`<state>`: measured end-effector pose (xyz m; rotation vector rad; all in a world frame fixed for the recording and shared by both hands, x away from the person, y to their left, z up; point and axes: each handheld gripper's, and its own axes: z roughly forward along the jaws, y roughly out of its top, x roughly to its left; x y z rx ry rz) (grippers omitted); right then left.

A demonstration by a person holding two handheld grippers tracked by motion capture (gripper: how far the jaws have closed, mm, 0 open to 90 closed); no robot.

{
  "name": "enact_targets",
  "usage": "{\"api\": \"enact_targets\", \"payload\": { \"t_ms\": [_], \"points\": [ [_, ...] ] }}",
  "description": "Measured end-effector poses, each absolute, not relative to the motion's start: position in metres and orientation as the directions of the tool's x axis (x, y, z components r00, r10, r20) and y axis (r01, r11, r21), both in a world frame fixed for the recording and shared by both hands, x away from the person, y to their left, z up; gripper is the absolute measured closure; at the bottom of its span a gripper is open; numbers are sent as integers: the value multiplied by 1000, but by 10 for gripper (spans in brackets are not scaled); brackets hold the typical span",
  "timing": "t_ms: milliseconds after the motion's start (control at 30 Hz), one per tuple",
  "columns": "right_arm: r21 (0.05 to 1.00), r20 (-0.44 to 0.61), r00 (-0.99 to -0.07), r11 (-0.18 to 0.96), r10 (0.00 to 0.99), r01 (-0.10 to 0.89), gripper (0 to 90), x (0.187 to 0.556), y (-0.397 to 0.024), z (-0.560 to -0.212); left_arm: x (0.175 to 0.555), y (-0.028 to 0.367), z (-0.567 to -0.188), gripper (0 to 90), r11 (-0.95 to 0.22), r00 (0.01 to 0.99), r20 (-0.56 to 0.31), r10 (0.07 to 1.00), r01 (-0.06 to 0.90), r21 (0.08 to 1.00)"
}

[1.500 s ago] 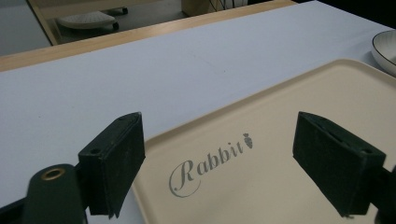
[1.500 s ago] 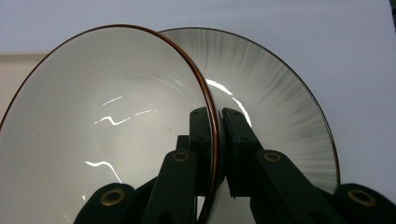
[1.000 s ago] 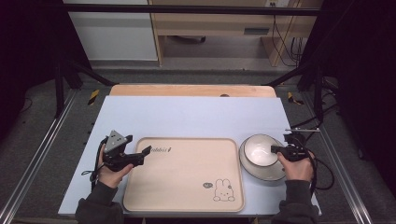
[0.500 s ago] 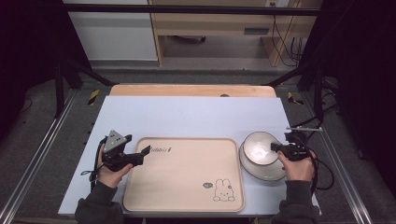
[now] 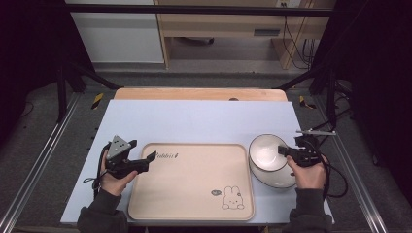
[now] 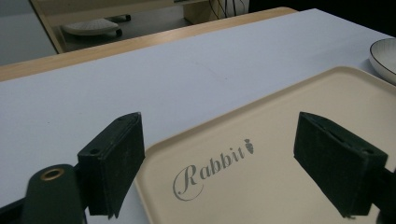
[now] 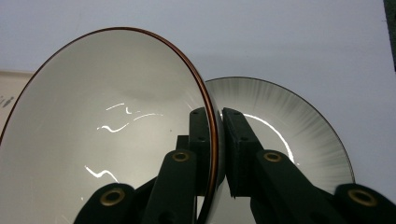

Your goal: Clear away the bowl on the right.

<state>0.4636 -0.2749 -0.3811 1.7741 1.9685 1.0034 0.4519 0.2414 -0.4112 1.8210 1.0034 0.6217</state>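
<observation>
We see the right gripper (image 7: 217, 140) with its two jaws pressed together on the rim of a white bowl (image 7: 107, 126), one jaw inside the rim and the other outside it; the bowl has a thin brown edge and is tipped up on that side. Just beyond the outer jaw, under the raised bowl, lies a plate (image 7: 299, 135) with fine grey streaks running in from its dark rim. In the high view the same gripper (image 5: 286, 151) sits in the person's right hand (image 5: 308, 172), with the bowl (image 5: 266, 151) reaching away from the jaws toward the tray and the plate (image 5: 277, 180) showing below it. The left gripper (image 6: 233, 163) has its jaws wide apart and holds nothing; between them we see the near corner of a beige tray (image 6: 299, 116) with the word "Rabbit" printed on it, one jaw hanging outside the tray's rim and the other above its floor. From above, this gripper (image 5: 149, 158) is held by the left hand (image 5: 114, 180) at the tray's (image 5: 194, 184) corner, and a small rabbit drawing (image 5: 232, 199) marks the tray's far side from those jaws. Everything rests on a pale blue table top (image 5: 204, 121).
</observation>
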Motion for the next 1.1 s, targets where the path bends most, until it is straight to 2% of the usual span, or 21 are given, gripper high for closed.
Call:
{"api": "enact_targets", "payload": {
  "t_ms": [1100],
  "points": [
    [696, 224, -308, 70, 925, 714, 830, 471, -232, -367, 453, 245, -411, 158, -222, 530, -10, 848, 372, 901]
  ]
}}
